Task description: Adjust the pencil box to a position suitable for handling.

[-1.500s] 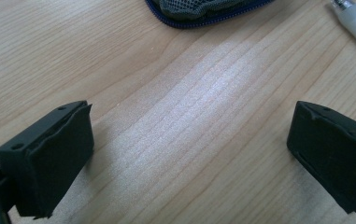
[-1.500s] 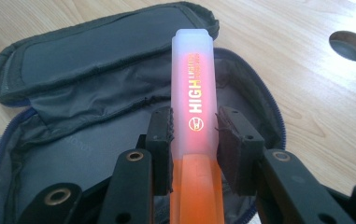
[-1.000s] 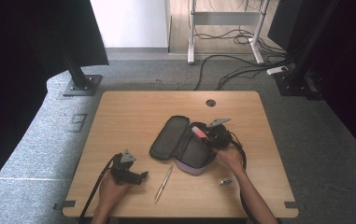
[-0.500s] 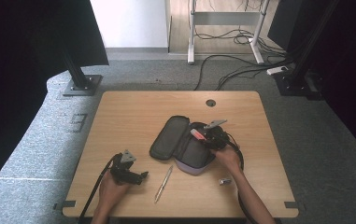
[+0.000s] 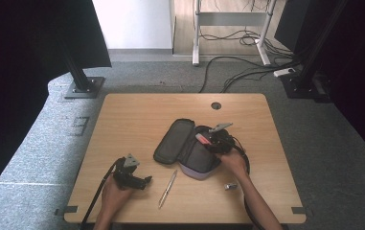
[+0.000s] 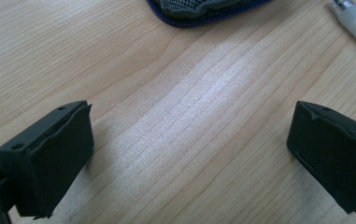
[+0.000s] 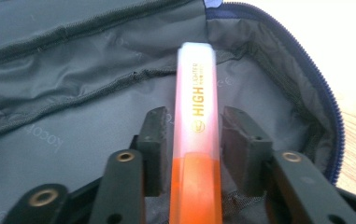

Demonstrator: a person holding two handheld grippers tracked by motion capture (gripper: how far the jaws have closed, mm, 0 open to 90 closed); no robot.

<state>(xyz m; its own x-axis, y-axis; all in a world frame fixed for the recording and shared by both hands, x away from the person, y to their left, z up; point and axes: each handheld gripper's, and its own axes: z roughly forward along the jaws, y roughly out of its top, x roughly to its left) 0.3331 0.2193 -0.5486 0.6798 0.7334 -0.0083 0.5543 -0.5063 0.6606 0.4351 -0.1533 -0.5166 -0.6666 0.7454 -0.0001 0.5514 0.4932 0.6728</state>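
Two grippers work over a wooden table [image 5: 137,115]. The right gripper [image 7: 192,140] has an orange highlighter [image 7: 195,140] between its jaws inside an open dark pencil case [image 5: 185,146]; the jaws have just been opening, with a small gap at the right pad, so the grip looks released. The left gripper [image 6: 185,154] rests near the front left edge, jaws wide apart on bare wood. A pen [image 5: 167,188] lies between the hands, and a small clip [image 5: 230,186] lies beside the right hand [image 5: 233,163].

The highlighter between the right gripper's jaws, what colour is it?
Orange highlighter with a pale translucent cap, clearest in the right gripper view.
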